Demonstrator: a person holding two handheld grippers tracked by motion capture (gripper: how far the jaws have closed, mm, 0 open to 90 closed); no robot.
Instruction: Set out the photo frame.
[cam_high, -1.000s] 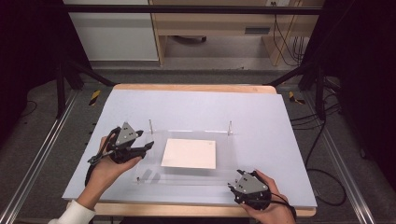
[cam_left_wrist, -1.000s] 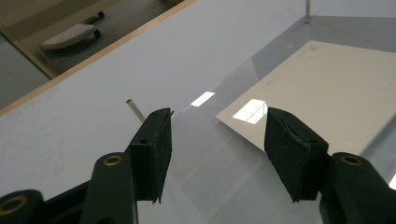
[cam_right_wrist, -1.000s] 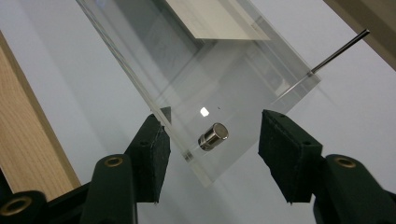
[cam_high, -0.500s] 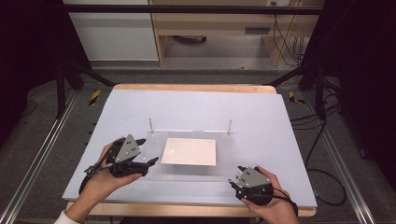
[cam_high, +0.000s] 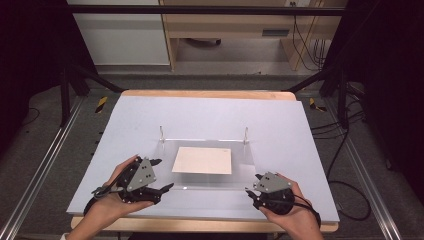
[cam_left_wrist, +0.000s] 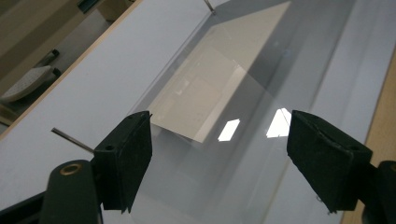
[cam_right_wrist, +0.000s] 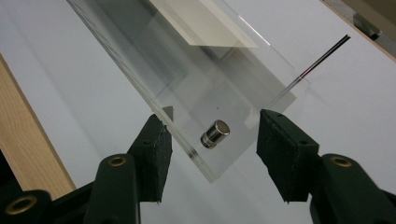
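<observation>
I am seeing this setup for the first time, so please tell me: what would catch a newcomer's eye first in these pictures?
First, the clear acrylic sheet lying at the middle of the pale table, with a cream paper sheet at its centre and thin metal pins at its far corners. Next, the two black claws at its near corners: the left claw with jaws wide apart, and the right claw straddling a corner that carries a small metal stud.

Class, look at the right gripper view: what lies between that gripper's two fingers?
In the right gripper view, a corner of the clear acrylic sheet lies between the right gripper's fingers, carrying a small metal cylinder. The fingers stand apart.
</observation>
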